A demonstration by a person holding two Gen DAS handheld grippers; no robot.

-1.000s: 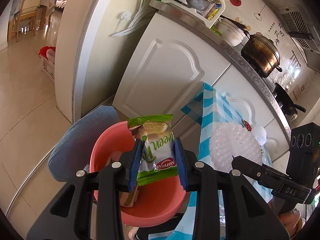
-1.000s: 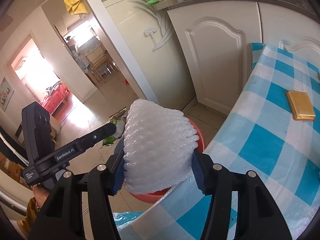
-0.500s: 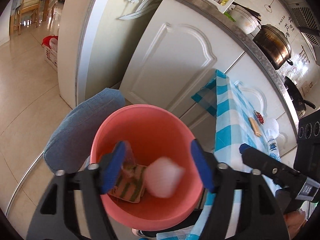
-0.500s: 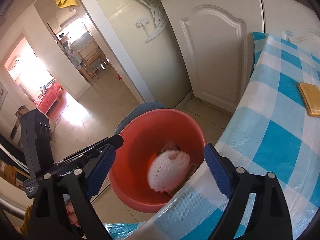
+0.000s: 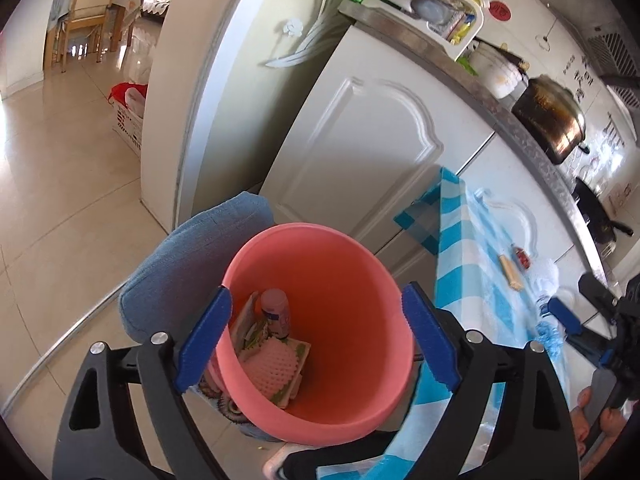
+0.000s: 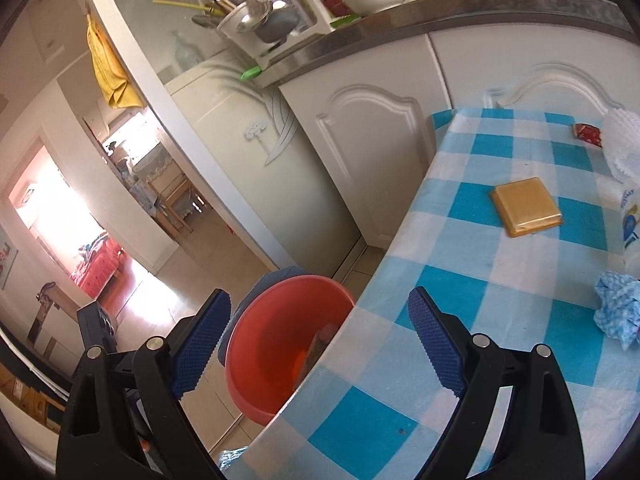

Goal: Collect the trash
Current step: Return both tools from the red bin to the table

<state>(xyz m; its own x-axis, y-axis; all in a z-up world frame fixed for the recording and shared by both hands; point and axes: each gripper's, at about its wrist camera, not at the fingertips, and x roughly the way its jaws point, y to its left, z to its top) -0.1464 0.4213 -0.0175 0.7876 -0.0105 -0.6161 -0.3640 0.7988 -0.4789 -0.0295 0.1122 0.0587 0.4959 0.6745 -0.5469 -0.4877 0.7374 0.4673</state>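
A pink bin [image 5: 344, 308] stands on the floor beside the table. In it lie a white foam net [image 5: 272, 364], a pink bottle [image 5: 276, 312] and a green-and-white wrapper [image 5: 256, 330]. My left gripper [image 5: 316, 292] hangs over the bin, jaws opening, with nothing between them. My right gripper [image 6: 319, 296] is open and empty above the table edge, the bin [image 6: 272, 320] below it. On the blue checked cloth [image 6: 480, 288] lie a yellow square pack [image 6: 526, 206], a red wrapper [image 6: 587, 134], another white foam net [image 6: 622, 144] and a crumpled blue wad [image 6: 618, 312].
A blue padded stool [image 5: 180, 272] sits against the bin's left side. White cabinet doors [image 5: 360, 144] and a counter with pots [image 5: 548, 116] run behind the table. A bottle with a blue label [image 6: 630, 220] stands at the table's right. Tiled floor [image 5: 60, 184] opens to the left.
The left gripper let go of the green wrapper and the right let go of the foam net; both dropped into the bin. The right gripper has swung toward the table.
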